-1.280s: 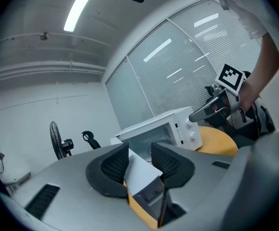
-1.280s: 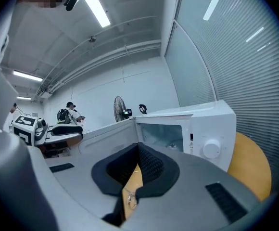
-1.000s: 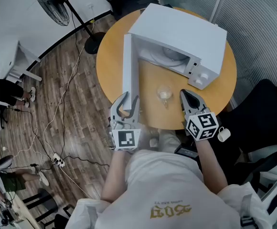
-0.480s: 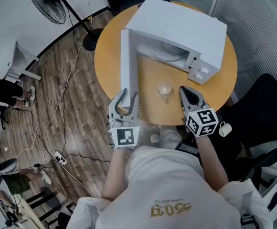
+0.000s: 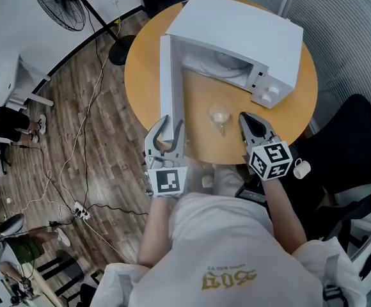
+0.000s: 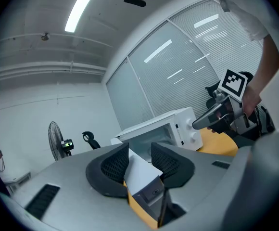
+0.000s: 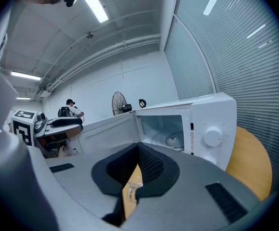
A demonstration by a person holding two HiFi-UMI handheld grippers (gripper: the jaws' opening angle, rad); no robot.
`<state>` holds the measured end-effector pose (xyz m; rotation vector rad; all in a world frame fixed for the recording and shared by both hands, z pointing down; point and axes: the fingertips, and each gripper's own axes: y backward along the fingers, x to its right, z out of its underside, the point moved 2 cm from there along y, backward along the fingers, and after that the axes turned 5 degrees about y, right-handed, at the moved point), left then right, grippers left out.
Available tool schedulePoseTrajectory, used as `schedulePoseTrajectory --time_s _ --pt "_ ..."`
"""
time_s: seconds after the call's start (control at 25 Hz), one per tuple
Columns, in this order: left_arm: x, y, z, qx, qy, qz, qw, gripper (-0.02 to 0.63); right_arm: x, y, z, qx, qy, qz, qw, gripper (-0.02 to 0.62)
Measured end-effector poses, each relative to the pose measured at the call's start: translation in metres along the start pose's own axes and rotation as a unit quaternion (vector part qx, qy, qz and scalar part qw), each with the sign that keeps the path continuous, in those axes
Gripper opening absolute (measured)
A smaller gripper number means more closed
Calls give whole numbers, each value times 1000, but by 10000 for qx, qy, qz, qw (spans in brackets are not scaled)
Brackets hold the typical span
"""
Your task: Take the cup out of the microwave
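At the upper left of the head view a standing fan (image 5: pixel 59 5) rises from the wood floor, and to its right the round table (image 5: pixel 144 69) fills the upper middle. Low on the table's left edge, the left gripper (image 5: pixel 172 125) has its jaws about half open and clamped on the free end of the microwave door (image 5: pixel 171 75). The left gripper view shows the white door edge filling the gap, with the ribbed pads (image 6: pixel 114 165) bearing on both of its faces. The door stands swung fully out, running from the gripper up to the white microwave (image 5: pixel 243 27) at the top centre, whose cavity is open. Right of the door, on bare table in front of that cavity, the clear cup (image 5: pixel 219 116) stands upright, outside the oven. Just to its right, the right gripper (image 5: pixel 244 118) has its jaws closed together with nothing between them. Its tip points toward the cup from the lower right, near it but not touching.
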<state>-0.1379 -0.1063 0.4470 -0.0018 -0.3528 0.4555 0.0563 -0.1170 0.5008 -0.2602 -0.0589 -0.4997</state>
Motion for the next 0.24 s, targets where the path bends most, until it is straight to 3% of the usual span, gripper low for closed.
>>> schedulePoseTrajectory --time_s 0.24 --pt "-4 0 0 17 -14 -10 10000 158 -2 -4 2 -33 -27 -12 10000 11"
